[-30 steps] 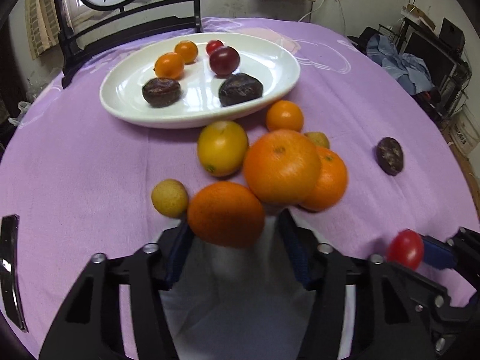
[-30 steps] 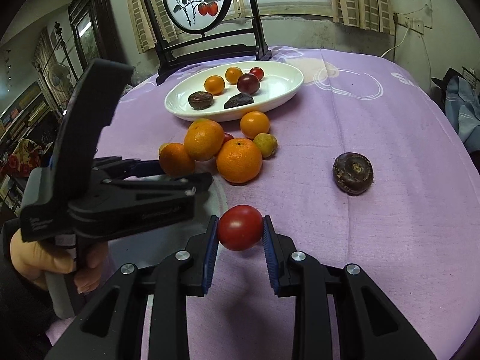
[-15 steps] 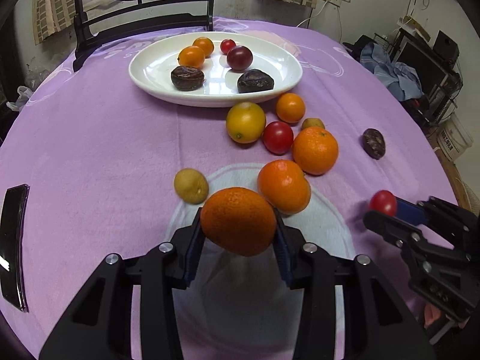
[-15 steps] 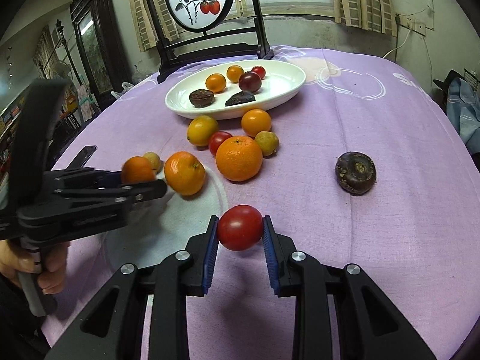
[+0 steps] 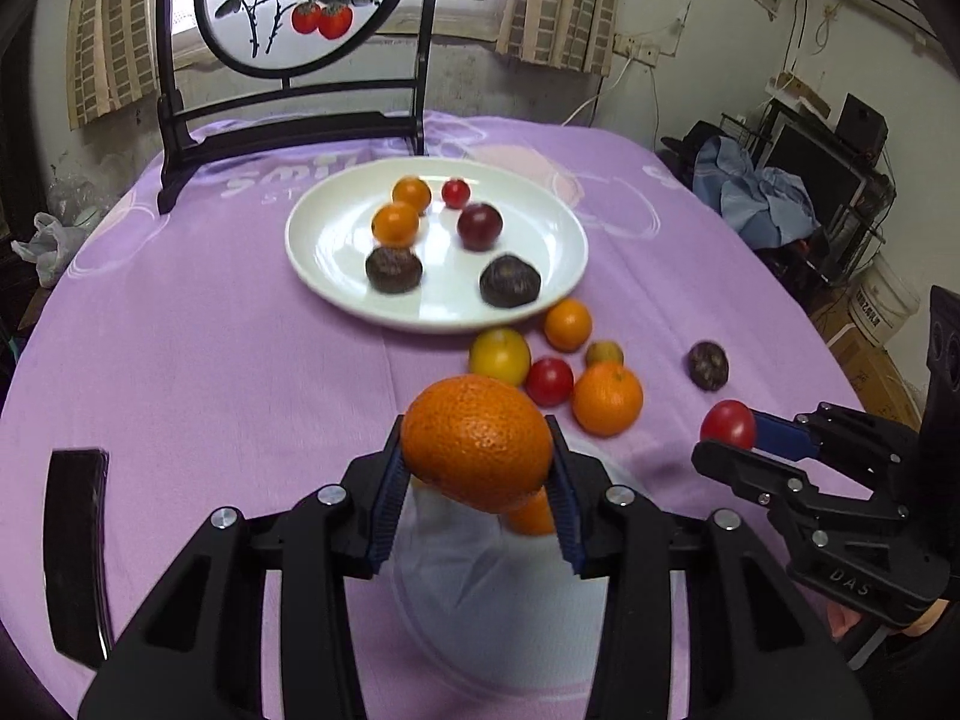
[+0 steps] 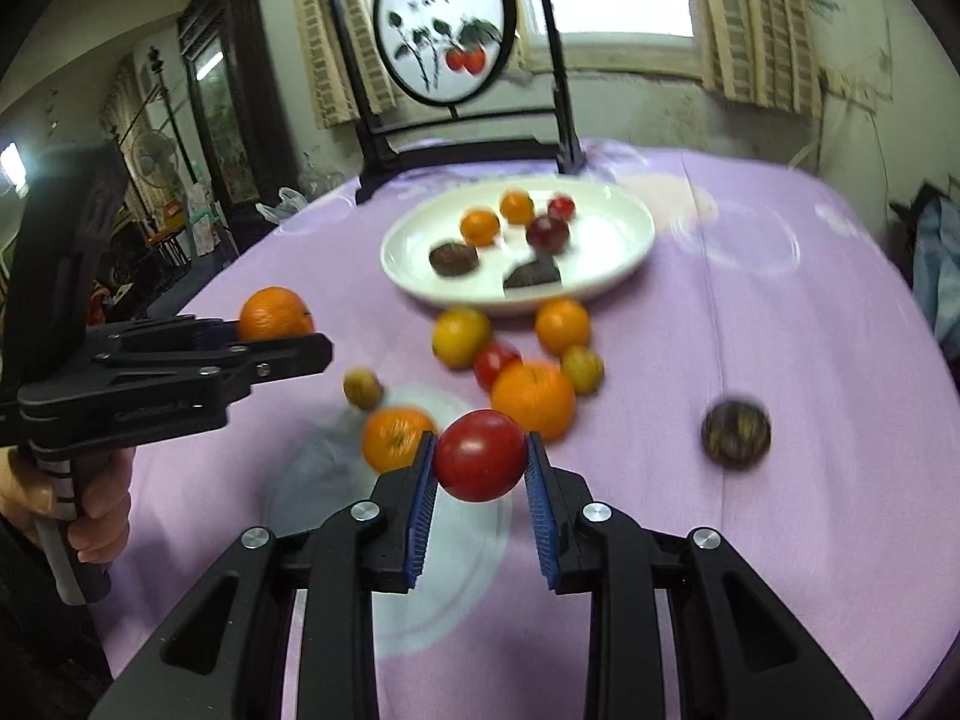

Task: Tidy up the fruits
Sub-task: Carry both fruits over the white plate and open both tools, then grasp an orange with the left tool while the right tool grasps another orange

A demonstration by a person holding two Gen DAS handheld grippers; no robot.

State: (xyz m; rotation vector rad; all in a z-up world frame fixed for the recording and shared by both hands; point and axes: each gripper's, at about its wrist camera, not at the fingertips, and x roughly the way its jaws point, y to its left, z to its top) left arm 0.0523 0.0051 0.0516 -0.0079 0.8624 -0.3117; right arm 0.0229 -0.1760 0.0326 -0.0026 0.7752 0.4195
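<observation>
A purple tablecloth [image 5: 180,360] covers the round table, with a white plate [image 5: 324,252] of small fruit set near a dark chair [image 5: 288,126] by the curtained window. An orange [image 5: 477,441] is clamped in the left gripper [image 5: 477,504] above the cloth – a red tomato [image 6: 479,455] is pinched in the right gripper [image 6: 480,510]. Loose fruit is scattered just below the plate.

You have a purple tablecloth [image 5: 180,360] over the table, and at its far edge stands a black frame [image 5: 288,120] with a round painted panel [image 5: 300,0] of red fruits. On your left lies a flat black object [image 5: 75,546], and behind are beige curtains [image 5: 558,0] at the window.
</observation>
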